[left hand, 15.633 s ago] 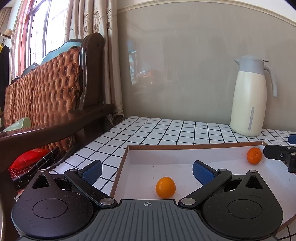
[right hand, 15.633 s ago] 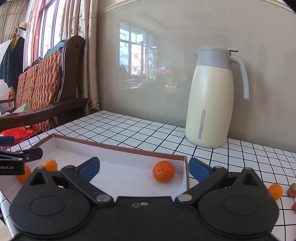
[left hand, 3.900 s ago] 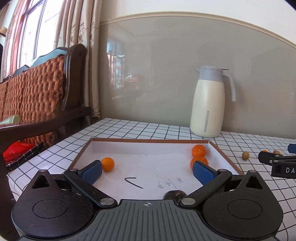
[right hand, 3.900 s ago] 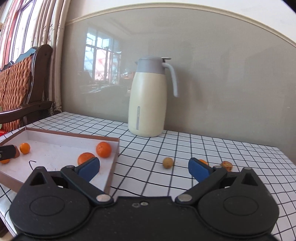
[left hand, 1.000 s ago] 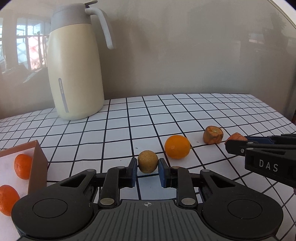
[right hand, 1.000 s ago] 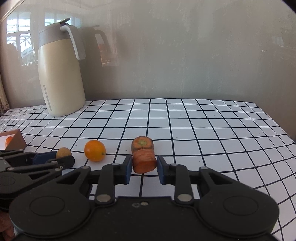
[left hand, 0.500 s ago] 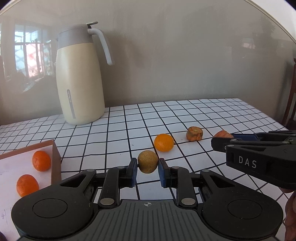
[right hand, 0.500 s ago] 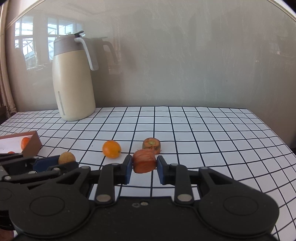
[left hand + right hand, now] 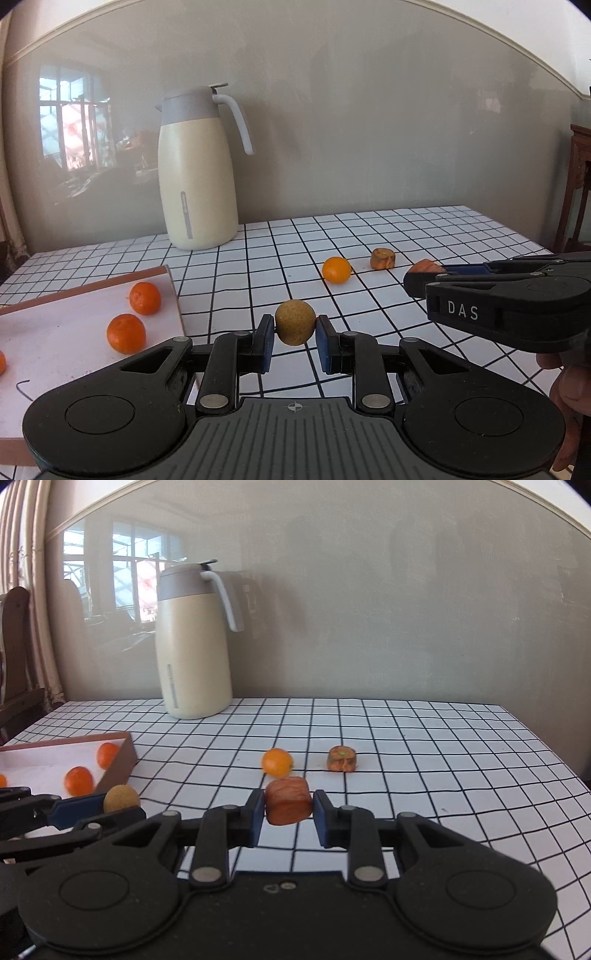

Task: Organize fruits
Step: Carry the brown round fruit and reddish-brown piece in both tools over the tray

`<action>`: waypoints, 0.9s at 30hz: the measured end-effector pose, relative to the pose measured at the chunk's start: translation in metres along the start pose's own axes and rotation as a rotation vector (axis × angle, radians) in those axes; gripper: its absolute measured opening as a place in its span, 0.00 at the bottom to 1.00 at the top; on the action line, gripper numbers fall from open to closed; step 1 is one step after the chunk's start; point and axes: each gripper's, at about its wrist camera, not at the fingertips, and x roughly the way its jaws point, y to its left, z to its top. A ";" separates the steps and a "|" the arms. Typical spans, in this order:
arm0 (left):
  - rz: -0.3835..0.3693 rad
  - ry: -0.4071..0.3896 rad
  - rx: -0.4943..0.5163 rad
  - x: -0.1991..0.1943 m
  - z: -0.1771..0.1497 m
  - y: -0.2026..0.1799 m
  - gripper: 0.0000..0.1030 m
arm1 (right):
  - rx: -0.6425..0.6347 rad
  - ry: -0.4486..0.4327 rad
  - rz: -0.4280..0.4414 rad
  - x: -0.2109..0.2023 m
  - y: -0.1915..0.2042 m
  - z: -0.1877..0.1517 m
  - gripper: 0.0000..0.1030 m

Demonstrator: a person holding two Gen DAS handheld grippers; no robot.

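My left gripper [image 9: 294, 334] is shut on a small round tan-brown fruit [image 9: 295, 322], held above the checked tablecloth just right of the brown-rimmed tray [image 9: 173, 284]. My right gripper [image 9: 288, 812] is shut on a blocky red-orange fruit [image 9: 287, 805]. In the left wrist view the right gripper [image 9: 424, 275] shows at the right with the red-orange fruit [image 9: 424, 266] at its tips. In the right wrist view the left gripper [image 9: 110, 808] and its tan fruit [image 9: 121, 798] show at the left. A small orange [image 9: 336, 270] [image 9: 277, 762] and a brownish cut fruit [image 9: 383, 258] [image 9: 342, 758] lie on the cloth. Oranges [image 9: 126, 333] [image 9: 78, 781] sit in the tray.
A cream jug with a grey lid [image 9: 195, 173] [image 9: 192, 642] stands at the back by the wall. The table's right edge [image 9: 546, 746] drops off near dark wooden furniture [image 9: 580, 184]. A hand [image 9: 570, 384] grips the right tool. A wooden chair back [image 9: 14, 646] is at far left.
Both grippers have drawn back and risen with their fruits still clamped. The tray has come further into view at the left, and the loose orange and cut fruit look farther off.
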 end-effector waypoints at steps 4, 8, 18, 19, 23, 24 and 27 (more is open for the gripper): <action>0.019 -0.033 -0.005 -0.027 -0.005 0.009 0.24 | -0.022 -0.026 0.030 -0.017 0.016 -0.004 0.19; 0.045 -0.054 -0.013 -0.047 -0.009 0.024 0.24 | -0.050 -0.064 0.060 -0.033 0.028 -0.006 0.19; 0.128 -0.078 -0.060 -0.085 -0.023 0.068 0.24 | -0.149 -0.110 0.153 -0.052 0.075 -0.009 0.19; 0.136 -0.077 -0.064 -0.088 -0.025 0.072 0.24 | -0.155 -0.117 0.165 -0.054 0.079 -0.009 0.19; 0.174 -0.082 -0.082 -0.096 -0.029 0.089 0.24 | -0.178 -0.130 0.201 -0.057 0.097 -0.010 0.19; 0.185 -0.082 -0.084 -0.097 -0.031 0.093 0.24 | -0.184 -0.134 0.210 -0.057 0.100 -0.010 0.19; 0.211 -0.081 -0.097 -0.103 -0.035 0.105 0.24 | -0.203 -0.139 0.239 -0.060 0.112 -0.011 0.19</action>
